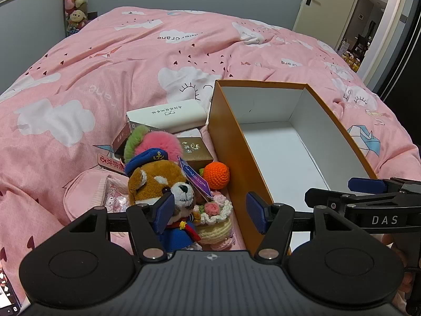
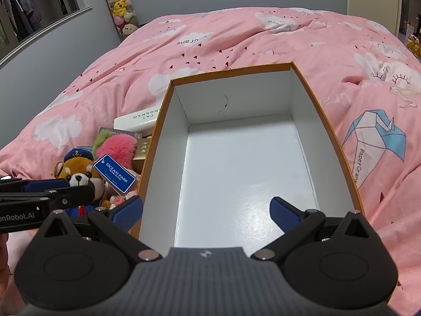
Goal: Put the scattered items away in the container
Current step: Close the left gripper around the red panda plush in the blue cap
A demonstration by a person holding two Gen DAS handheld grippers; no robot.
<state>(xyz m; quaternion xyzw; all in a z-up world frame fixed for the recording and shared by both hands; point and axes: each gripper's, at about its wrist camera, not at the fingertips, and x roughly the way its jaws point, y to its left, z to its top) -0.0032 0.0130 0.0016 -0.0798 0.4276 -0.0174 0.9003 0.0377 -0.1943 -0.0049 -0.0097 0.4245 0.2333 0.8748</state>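
Note:
An empty orange box (image 1: 229, 142) with a white inside (image 2: 236, 163) stands on the pink bed. Left of it lie a red-panda plush in a blue cap (image 1: 158, 181) (image 2: 76, 173), an orange crochet ball (image 1: 216, 175), a crochet flower cake (image 1: 215, 218), a pink-green pompom (image 1: 155, 142) (image 2: 118, 147), a gold box (image 1: 196, 151), a white box (image 1: 168, 115) (image 2: 136, 121) and a pink pouch (image 1: 89, 194). My left gripper (image 1: 210, 212) is open, above the plush and cake. My right gripper (image 2: 206, 213) is open over the box's near end.
The pink duvet (image 1: 105, 65) is rumpled and slopes away around the box. A column of plush toys (image 1: 75, 2) hangs on the far wall. An open door (image 1: 339, 18) is at the far right. Each gripper shows at the edge of the other's view.

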